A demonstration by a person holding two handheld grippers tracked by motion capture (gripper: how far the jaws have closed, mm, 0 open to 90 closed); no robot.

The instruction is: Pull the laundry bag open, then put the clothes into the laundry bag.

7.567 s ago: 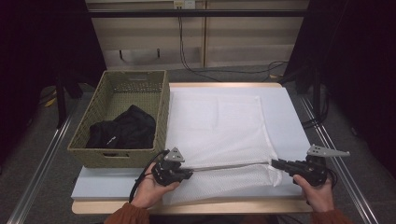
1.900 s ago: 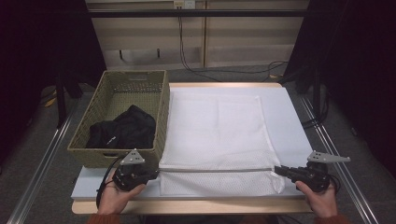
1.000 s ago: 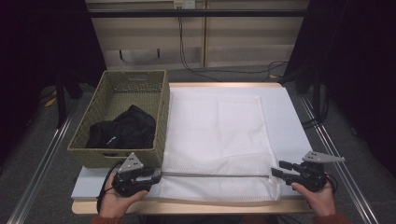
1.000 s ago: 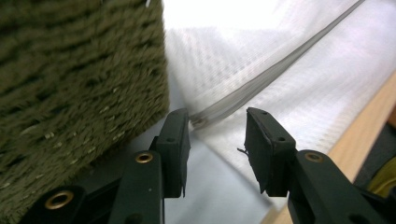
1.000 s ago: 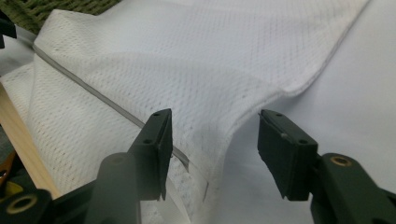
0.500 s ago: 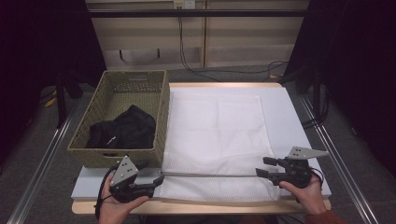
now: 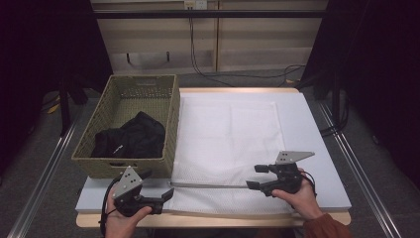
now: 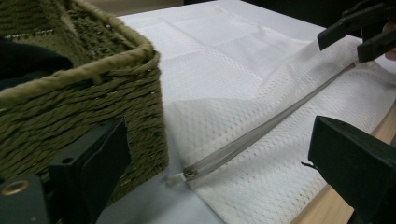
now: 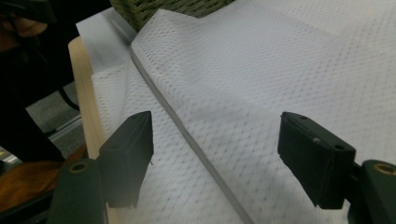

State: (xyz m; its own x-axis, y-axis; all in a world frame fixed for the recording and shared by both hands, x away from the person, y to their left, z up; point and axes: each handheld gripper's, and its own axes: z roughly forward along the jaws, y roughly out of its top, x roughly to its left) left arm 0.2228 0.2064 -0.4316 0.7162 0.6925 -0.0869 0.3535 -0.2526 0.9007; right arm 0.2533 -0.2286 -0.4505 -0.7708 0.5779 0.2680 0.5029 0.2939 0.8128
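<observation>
A white mesh bag (image 7: 233, 139) lies flat on the table, its grey zipper (image 7: 213, 186) running along the near edge. My left gripper (image 7: 157, 184) sits at the zipper's left end beside the basket. Its jaws have just been opening and now stand wide, and the zipper end (image 8: 180, 176) lies loose on the table between them, untouched. My right gripper (image 7: 256, 177) hovers over the zipper's right part. Its jaws have also just been opening, and the zipper (image 9: 187, 135) passes under the gap with no pad on it. The left gripper view also catches the right gripper (image 8: 359, 32) farther along the zipper.
A woven olive basket (image 7: 171, 124) stands at the left with a black garment (image 7: 131, 136) inside, and its near corner (image 8: 93, 102) is right next to my left jaw. The white padded board (image 7: 307, 129) extends to the right. The wooden table edge (image 7: 223, 220) runs along the front.
The right gripper has slid left along the zipper. The left gripper has stayed at the near-left corner, and its jaws have spread off the zipper end.
</observation>
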